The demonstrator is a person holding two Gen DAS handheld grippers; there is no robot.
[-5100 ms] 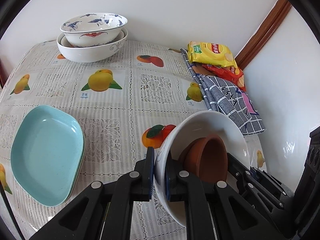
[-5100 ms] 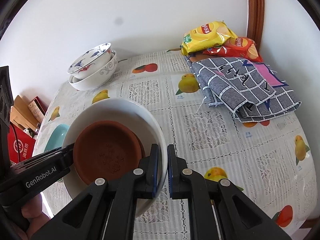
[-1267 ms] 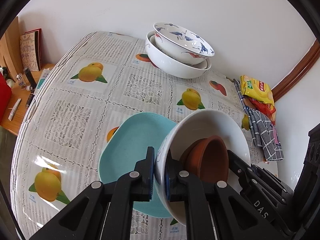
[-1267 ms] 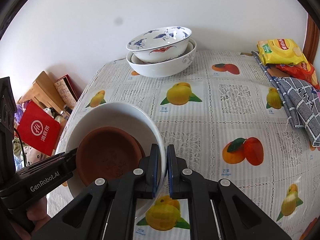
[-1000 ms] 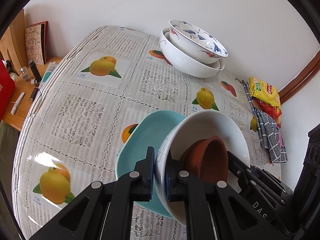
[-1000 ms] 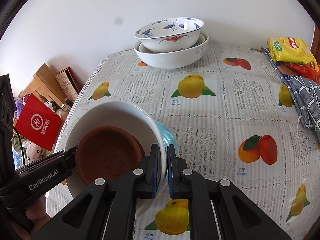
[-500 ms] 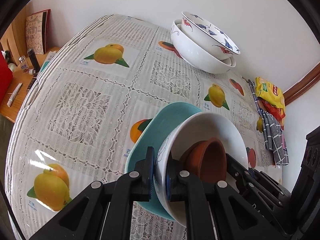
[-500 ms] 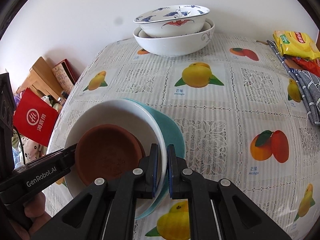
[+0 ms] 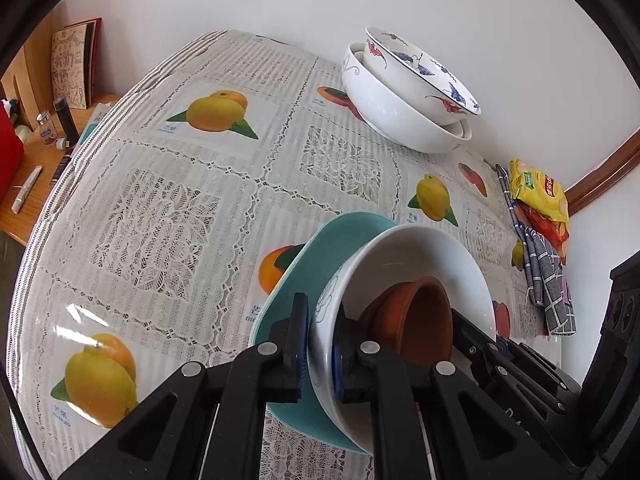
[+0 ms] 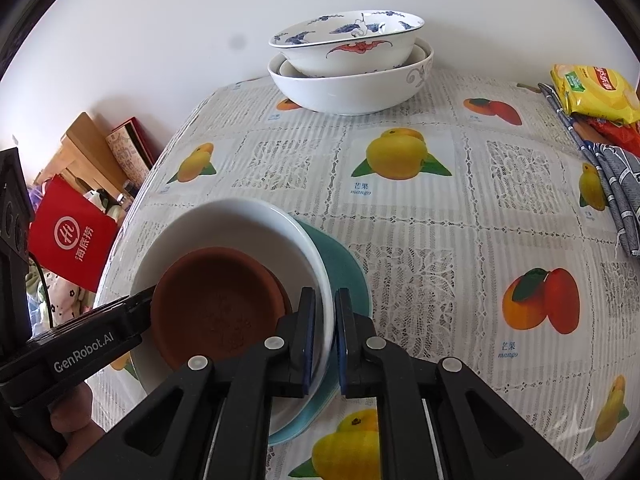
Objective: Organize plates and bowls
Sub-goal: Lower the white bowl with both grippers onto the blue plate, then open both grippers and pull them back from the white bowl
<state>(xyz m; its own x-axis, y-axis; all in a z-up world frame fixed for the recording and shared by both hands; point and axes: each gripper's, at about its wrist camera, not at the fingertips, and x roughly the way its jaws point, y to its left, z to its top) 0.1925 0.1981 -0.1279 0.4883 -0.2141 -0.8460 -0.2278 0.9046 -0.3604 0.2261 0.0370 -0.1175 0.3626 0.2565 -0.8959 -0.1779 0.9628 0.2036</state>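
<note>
A white bowl (image 9: 420, 256) with a brown clay dish (image 9: 416, 320) inside it is held tilted by both grippers. My left gripper (image 9: 320, 320) is shut on its left rim. My right gripper (image 10: 325, 312) is shut on the opposite rim of the white bowl (image 10: 224, 224). The brown dish (image 10: 216, 300) rests against the bowl's lower side. Right under the bowl lies a teal plate (image 9: 320, 248), (image 10: 344, 272) on the table; I cannot tell whether they touch. Two nested white and blue-patterned bowls (image 9: 400, 112), (image 10: 348, 80) stand at the far edge by the wall.
Snack bags (image 10: 592, 88) and a grey checked cloth (image 10: 616, 184) lie at the table's right side. The fruit-print tablecloth (image 9: 160, 220) drops off at the left, where a low wooden stand with a red bag (image 10: 68, 236) stands. A hand (image 10: 72, 420) holds the left gripper.
Both grippers have carried the white bowl leftward over the teal plate, which now lies mostly beneath it. Both grips on the rim are unchanged.
</note>
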